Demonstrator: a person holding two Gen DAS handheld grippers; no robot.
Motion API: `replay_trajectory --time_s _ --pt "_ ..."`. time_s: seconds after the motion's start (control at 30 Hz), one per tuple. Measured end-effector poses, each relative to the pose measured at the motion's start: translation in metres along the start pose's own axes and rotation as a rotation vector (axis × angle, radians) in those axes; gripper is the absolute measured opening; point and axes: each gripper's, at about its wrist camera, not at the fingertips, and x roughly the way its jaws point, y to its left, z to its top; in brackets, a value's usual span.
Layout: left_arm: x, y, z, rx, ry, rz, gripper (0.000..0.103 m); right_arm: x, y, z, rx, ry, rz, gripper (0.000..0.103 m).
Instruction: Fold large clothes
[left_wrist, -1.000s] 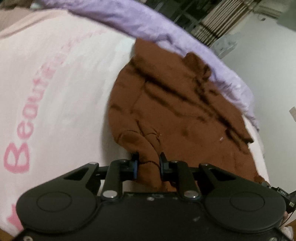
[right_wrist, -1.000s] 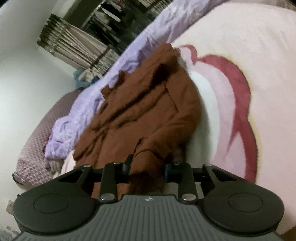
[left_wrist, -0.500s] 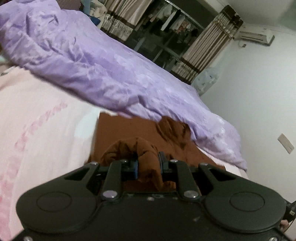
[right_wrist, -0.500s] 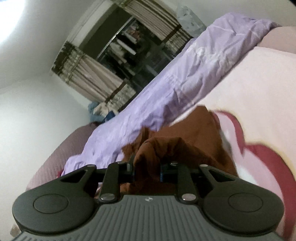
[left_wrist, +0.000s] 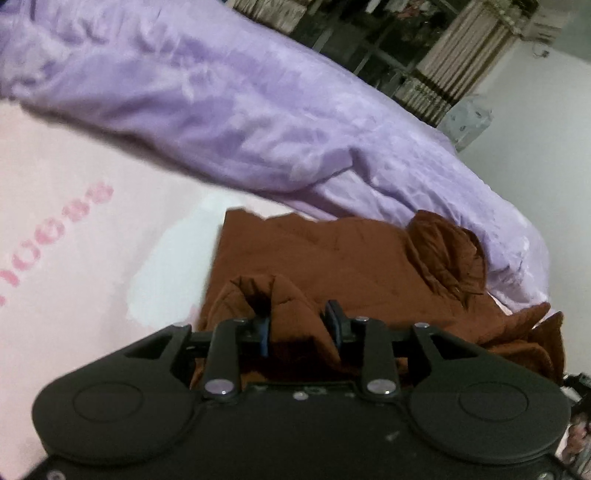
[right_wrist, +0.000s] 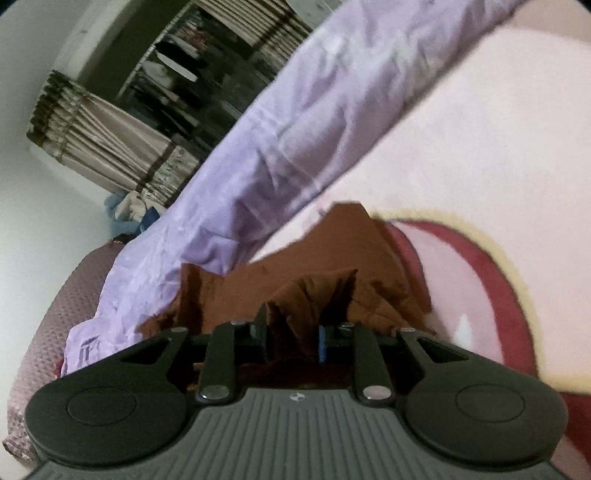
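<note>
A large brown garment (left_wrist: 351, 258) lies on the pink blanket (left_wrist: 74, 240), its far edge against a purple duvet (left_wrist: 258, 110). In the left wrist view a raised fold of it stands between the fingers of my left gripper (left_wrist: 297, 325). Those jaws are opening and the cloth sits loosely between them. In the right wrist view the same brown garment (right_wrist: 332, 243) shows, and another bunched fold fills my right gripper (right_wrist: 293, 332). Its jaws are easing apart while the pads still bear on the cloth. The garment's hood (left_wrist: 447, 251) lies at the far right.
The purple duvet (right_wrist: 277, 147) runs along the far side of the bed. Behind it are striped curtains (right_wrist: 103, 136) and a dark open wardrobe (left_wrist: 369, 44). A quilted mauve cover (right_wrist: 48, 332) lies at the left. The pink blanket (right_wrist: 498, 147) bears a red pattern.
Both grippers carried their brown folds across the bed toward the purple duvet, doubling the garment over itself. The left jaws, shut on the cloth before, have spread apart.
</note>
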Motion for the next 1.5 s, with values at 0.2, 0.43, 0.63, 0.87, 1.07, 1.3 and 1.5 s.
replay_trajectory --time_s 0.2,0.43,0.63,0.87,1.07,1.3,1.5 --pt "-0.048 0.001 0.019 0.018 -0.055 -0.051 0.058 -0.022 0.008 0.017 -0.02 0.023 0.071 0.059" --pt "-0.109 0.001 0.021 0.113 -0.26 -0.001 0.089 -0.066 0.038 0.025 -0.257 -0.115 -0.035 0.086" --pt "-0.059 -0.004 -0.004 0.208 -0.153 0.115 0.089 -0.039 0.043 0.01 -0.384 -0.083 -0.178 0.086" --pt "-0.006 -0.005 -0.011 0.122 -0.079 0.104 0.087 -0.002 0.038 0.008 -0.36 -0.046 -0.214 0.084" --pt "-0.005 -0.013 -0.013 0.117 -0.091 0.119 0.022 -0.006 0.044 0.002 -0.359 -0.118 -0.234 0.022" --pt "-0.035 -0.007 0.002 0.053 -0.156 0.077 0.013 -0.015 0.064 0.012 -0.388 -0.159 -0.226 0.012" --pt "0.005 0.001 -0.011 0.046 -0.071 0.175 0.019 0.019 0.039 0.002 -0.364 -0.09 -0.317 0.012"
